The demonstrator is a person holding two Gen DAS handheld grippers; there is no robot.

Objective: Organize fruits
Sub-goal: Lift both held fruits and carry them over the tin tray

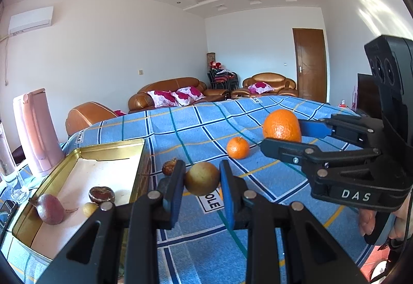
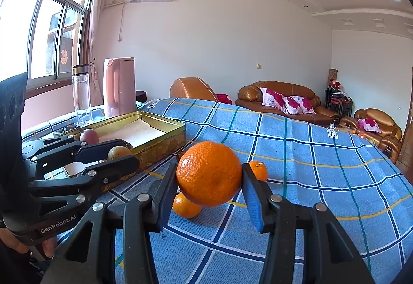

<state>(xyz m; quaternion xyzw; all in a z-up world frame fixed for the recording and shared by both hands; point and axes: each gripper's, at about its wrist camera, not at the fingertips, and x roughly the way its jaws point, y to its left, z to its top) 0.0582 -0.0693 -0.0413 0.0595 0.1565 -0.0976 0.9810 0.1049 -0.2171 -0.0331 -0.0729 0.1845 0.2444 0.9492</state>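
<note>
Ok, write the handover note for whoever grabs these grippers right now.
Left gripper: shut on a yellow-green fruit, held above the cloth near the gold tin.
Right gripper: shut on the big orange, also lifted.
Done: a reddish fruit, a brown halved fruit and a small yellow one lie in the tin.
Left: drop both held fruits in, then two small oranges and a brown fruit on the tablecloth.

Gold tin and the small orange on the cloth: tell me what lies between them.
In the left wrist view, a dark shrivelled fruit lies on the cloth between the gold tin and the small orange.
</note>
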